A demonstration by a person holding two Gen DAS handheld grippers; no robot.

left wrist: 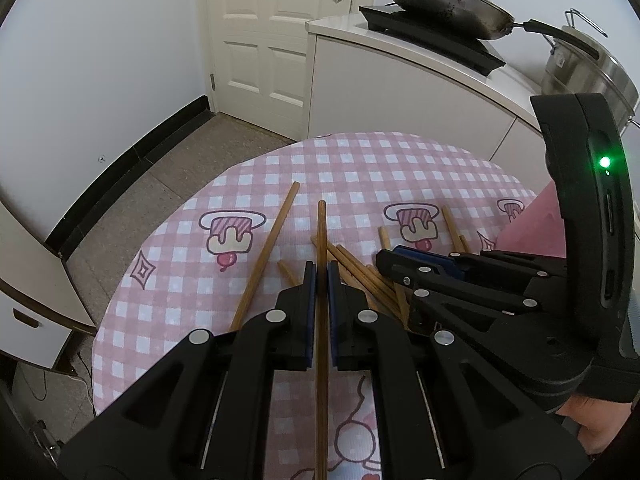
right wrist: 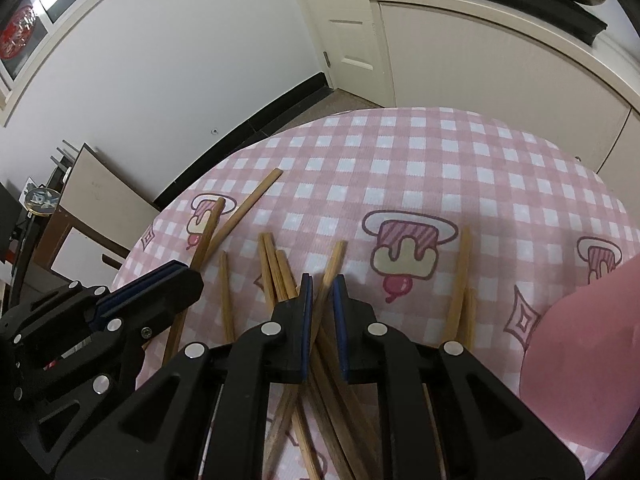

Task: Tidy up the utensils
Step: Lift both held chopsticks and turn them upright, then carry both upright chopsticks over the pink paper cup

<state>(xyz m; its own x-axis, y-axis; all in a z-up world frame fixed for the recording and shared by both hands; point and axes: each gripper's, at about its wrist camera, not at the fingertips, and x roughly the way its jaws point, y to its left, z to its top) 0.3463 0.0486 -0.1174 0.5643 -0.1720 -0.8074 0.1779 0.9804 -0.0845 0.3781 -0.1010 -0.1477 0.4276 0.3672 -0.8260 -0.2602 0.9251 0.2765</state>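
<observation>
Several wooden chopsticks (left wrist: 362, 276) lie scattered on the round table with the pink checked cloth (left wrist: 360, 160). My left gripper (left wrist: 321, 268) is shut on one chopstick (left wrist: 321, 232) that runs straight forward between its pads. One loose chopstick (left wrist: 268, 252) lies just left of it. My right gripper (right wrist: 322, 280) is over the heap of chopsticks (right wrist: 276, 276), its pads shut on one chopstick (right wrist: 333, 266) that slants up to the right. Each gripper shows in the other's view, the right one (left wrist: 384, 262) and the left one (right wrist: 192, 280).
A pink container (right wrist: 580, 352) stands at the table's right edge. Behind the table is a white counter (left wrist: 400, 80) with a lidded wok (left wrist: 440, 4) on a cooktop and a steel pot (left wrist: 592, 68). A door (left wrist: 272, 40) and bare floor lie to the left.
</observation>
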